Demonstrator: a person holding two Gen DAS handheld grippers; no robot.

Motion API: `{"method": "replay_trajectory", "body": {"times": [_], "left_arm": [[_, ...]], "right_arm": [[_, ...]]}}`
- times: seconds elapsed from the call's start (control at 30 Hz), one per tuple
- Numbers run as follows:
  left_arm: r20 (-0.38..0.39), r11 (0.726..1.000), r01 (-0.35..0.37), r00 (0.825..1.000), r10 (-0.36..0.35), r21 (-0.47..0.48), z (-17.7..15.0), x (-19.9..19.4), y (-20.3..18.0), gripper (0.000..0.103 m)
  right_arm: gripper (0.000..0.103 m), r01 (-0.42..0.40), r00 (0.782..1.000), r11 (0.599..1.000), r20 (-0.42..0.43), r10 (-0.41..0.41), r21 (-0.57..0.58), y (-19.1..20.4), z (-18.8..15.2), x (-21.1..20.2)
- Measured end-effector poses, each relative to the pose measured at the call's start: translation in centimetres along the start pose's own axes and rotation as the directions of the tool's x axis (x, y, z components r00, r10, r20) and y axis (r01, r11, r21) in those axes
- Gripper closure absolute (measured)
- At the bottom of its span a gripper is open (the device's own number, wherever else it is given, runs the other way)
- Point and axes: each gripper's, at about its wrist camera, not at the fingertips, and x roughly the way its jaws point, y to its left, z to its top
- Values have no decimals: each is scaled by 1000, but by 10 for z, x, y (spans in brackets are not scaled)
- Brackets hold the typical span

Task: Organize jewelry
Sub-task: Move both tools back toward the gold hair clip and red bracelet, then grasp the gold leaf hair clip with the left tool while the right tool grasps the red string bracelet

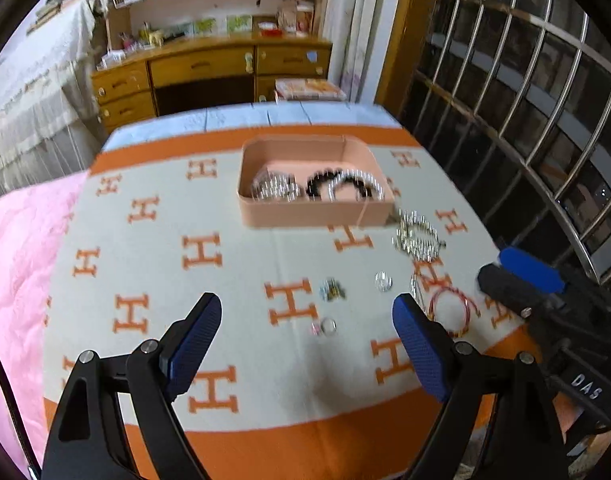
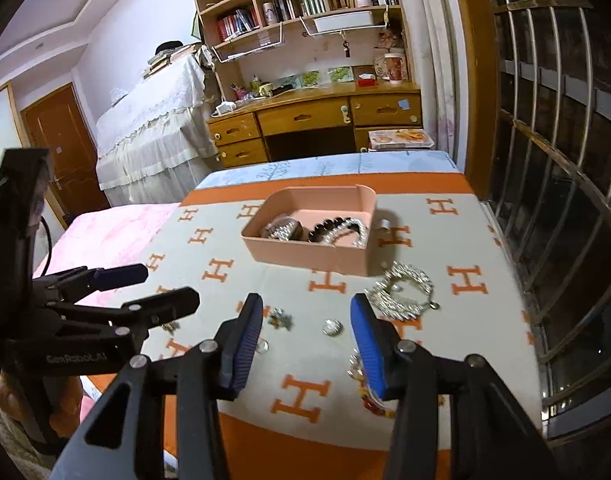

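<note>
A pink box (image 1: 317,212) (image 2: 305,256) sits on the H-patterned blanket and holds silver and black bead bracelets (image 1: 337,186) (image 2: 329,230). A silver chain bracelet (image 1: 419,236) (image 2: 403,290) lies just right of the box. Small pieces lie nearer: a dark charm (image 1: 331,290) (image 2: 280,317), a round silver piece (image 1: 383,281) (image 2: 332,327), a clear ring (image 1: 325,326) (image 2: 262,346) and a red bangle (image 1: 451,312) (image 2: 375,400). My left gripper (image 1: 307,338) (image 2: 161,284) is open and empty above the small pieces. My right gripper (image 2: 307,344) (image 1: 517,276) is open and empty.
The blanket (image 1: 145,264) (image 2: 465,340) covers a bed with a pink quilt (image 1: 13,264) (image 2: 117,232) on the left. A barred window (image 1: 525,120) (image 2: 553,160) runs along the right. A wooden desk (image 1: 209,68) (image 2: 313,120) stands beyond the bed.
</note>
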Motion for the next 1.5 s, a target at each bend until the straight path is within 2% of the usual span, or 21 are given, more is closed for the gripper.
{"method": "replay_trajectory", "body": {"times": [0.17, 0.3, 0.43, 0.6, 0.8, 0.97, 1.07, 1.17, 1.23, 1.33, 1.5], "left_arm": [[-63, 999, 31, 998, -32, -7, -16, 19, 2, 17], [-122, 997, 49, 991, -56, -53, -28, 34, 12, 17], [-144, 998, 42, 988, -49, -53, -38, 44, 13, 17], [-172, 997, 71, 982, -76, -35, -47, 57, 4, 17], [-188, 995, 101, 977, -103, -22, -46, 69, -8, 17], [-194, 994, 105, 975, -109, -32, -43, 74, -9, 17], [-191, 993, 105, 975, -112, -49, -41, 76, -6, 17], [-190, 993, 97, 976, -107, -65, -38, 79, -2, 17], [-187, 993, 92, 977, -104, -72, -36, 78, 1, 17], [-184, 993, 88, 978, -102, -85, -33, 80, 5, 17], [-165, 993, 76, 982, -89, -85, -24, 78, 12, 17]], "right_arm": [[57, 53, 997, 998, -49, -55, -33, -8, -15, 5], [57, 79, 992, 996, -94, -83, -39, -18, -28, 9], [57, 96, 987, 995, -131, -97, -15, -35, -43, 12], [57, 125, 976, 992, -185, -119, 22, -57, -58, 20], [57, 124, 970, 991, -217, -111, 45, -69, -61, 32], [58, 153, 962, 988, -228, -150, -4, -71, -55, 46], [62, 163, 955, 986, -246, -168, -40, -72, -51, 57], [74, 172, 939, 982, -287, -188, -77, -72, -52, 72], [78, 188, 937, 973, -272, -218, -130, -67, -52, 73], [94, 173, 941, 974, -268, -207, -146, -63, -52, 73], [96, 162, 944, 980, -269, -188, -115, -65, -53, 72]]}}
